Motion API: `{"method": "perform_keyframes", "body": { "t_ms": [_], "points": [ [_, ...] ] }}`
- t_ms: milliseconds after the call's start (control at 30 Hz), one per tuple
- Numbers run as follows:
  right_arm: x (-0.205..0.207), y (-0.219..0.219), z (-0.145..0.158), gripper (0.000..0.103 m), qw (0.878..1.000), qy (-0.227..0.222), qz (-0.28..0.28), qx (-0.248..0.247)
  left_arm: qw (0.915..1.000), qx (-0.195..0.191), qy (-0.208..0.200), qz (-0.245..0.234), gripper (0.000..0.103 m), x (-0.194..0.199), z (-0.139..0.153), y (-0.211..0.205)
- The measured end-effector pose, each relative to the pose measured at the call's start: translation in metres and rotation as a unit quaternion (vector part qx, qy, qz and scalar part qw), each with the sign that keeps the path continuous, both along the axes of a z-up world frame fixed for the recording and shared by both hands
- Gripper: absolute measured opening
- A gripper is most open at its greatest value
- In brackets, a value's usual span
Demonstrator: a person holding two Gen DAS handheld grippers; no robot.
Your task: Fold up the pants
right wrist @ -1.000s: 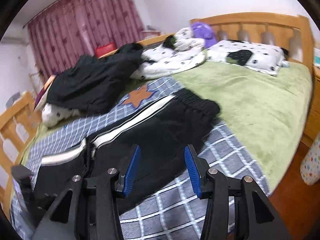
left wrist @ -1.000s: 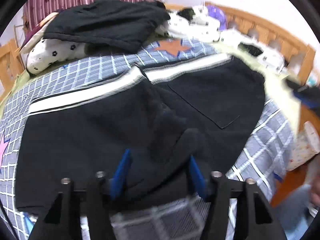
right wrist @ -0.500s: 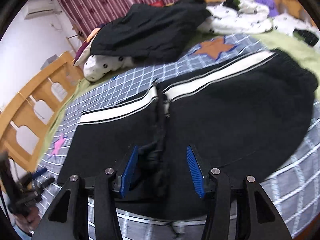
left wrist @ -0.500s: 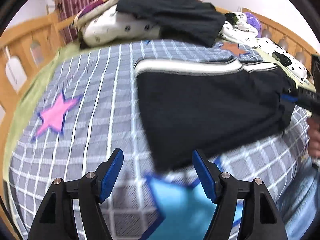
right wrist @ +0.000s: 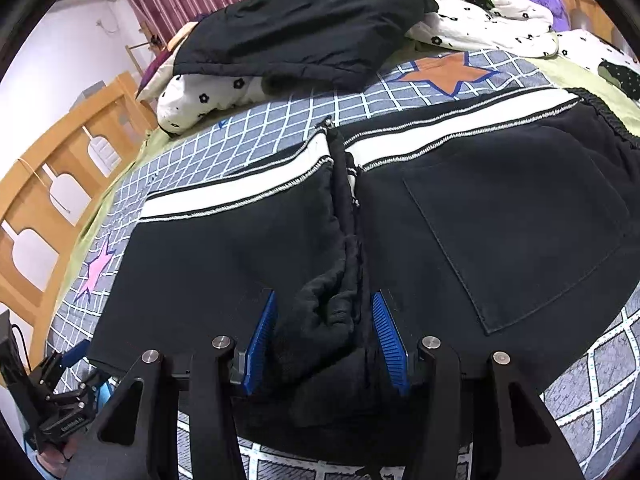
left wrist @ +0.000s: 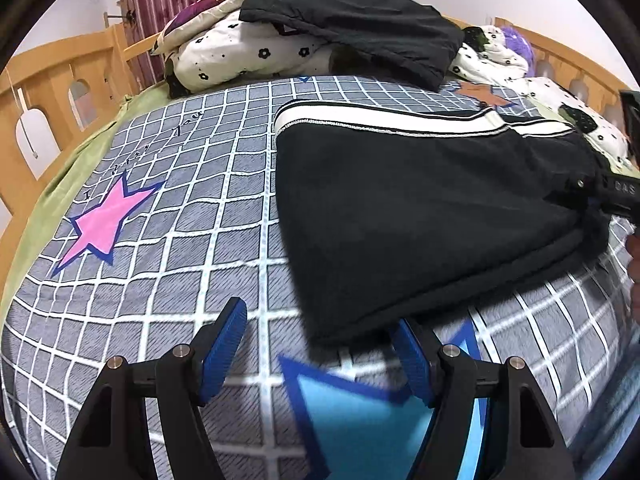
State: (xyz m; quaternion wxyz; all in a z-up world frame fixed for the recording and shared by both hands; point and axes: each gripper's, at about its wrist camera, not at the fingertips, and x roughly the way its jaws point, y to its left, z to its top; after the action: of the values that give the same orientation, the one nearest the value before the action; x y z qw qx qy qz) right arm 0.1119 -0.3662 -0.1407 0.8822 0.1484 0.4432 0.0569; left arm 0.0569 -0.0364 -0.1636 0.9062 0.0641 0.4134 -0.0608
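Note:
Black pants (right wrist: pixel 500 216) with a white side stripe lie flat on the checked bedspread, folded leg on leg. In the left wrist view the pants (left wrist: pixel 420 200) fill the right half. My left gripper (left wrist: pixel 320 340) is open and empty, just off the near corner of the leg end. My right gripper (right wrist: pixel 326 332) is open, its blue pads on either side of the bunched cloth at the crotch. The right gripper also shows at the right edge of the left wrist view (left wrist: pixel 616 192). The left gripper shows at the lower left of the right wrist view (right wrist: pixel 60 396).
The grey checked bedspread (left wrist: pixel 160 208) has a pink star (left wrist: pixel 104 220) and a blue star (left wrist: pixel 360 412). A black jacket (right wrist: pixel 304 20) lies on floral bedding (left wrist: pixel 240 52) at the back. A wooden bed rail (right wrist: pixel 44 184) runs along the left.
My left gripper swung away from the middle of the pants to the leg end and closed in on its corner. My right gripper moved left to the crotch fold.

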Motion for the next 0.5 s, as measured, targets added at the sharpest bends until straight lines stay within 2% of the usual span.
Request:
{"method": "perform_keyframes", "body": {
  "t_ms": [33, 67, 100, 133, 167, 233, 300, 333, 433, 467, 500],
  "points": [
    [0.001, 0.000, -0.002, 0.048, 1.000, 0.001, 0.000, 0.001, 0.9999, 0.007, -0.003, 0.008, 0.062, 0.003, -0.002, -0.002],
    [0.002, 0.000, -0.003, 0.046, 1.000, 0.001, 0.000, -0.001, 0.9998, -0.001, -0.012, 0.015, 0.042, 0.004, -0.003, -0.002],
    [0.003, 0.001, -0.004, 0.035, 1.000, 0.000, 0.000, -0.006, 0.9996, -0.015, -0.018, 0.016, 0.022, 0.003, -0.002, 0.000],
    [0.003, 0.003, -0.004, 0.025, 1.000, -0.005, 0.006, -0.011, 0.9987, -0.042, -0.025, 0.017, 0.017, 0.001, 0.001, 0.004],
    [0.001, 0.004, 0.000, 0.024, 1.000, -0.016, 0.011, -0.013, 0.9969, -0.058, -0.045, 0.026, 0.013, -0.004, 0.007, 0.009],
    [-0.007, 0.004, 0.017, 0.020, 0.997, -0.071, 0.021, 0.001, 0.9933, -0.084, -0.071, 0.036, 0.013, -0.012, 0.018, 0.019],
    [-0.010, 0.002, 0.026, 0.020, 0.995, -0.098, 0.026, 0.016, 0.9929, -0.097, -0.058, 0.039, 0.013, -0.012, 0.018, 0.025],
    [-0.007, 0.002, 0.024, 0.021, 0.996, -0.087, 0.024, 0.013, 0.9941, -0.094, -0.037, 0.040, 0.013, -0.009, 0.009, 0.025],
    [0.009, 0.010, -0.009, 0.025, 0.999, 0.004, 0.018, -0.031, 0.9961, -0.079, -0.009, 0.037, 0.019, -0.010, -0.008, 0.022],
    [0.011, 0.011, -0.017, 0.025, 0.999, 0.017, 0.025, -0.042, 0.9962, -0.078, -0.009, 0.036, 0.022, -0.013, -0.007, 0.022],
    [0.009, 0.011, -0.016, 0.025, 0.998, 0.013, 0.031, -0.048, 0.9964, -0.076, -0.008, 0.037, 0.033, -0.015, -0.004, 0.023]
  ]
}}
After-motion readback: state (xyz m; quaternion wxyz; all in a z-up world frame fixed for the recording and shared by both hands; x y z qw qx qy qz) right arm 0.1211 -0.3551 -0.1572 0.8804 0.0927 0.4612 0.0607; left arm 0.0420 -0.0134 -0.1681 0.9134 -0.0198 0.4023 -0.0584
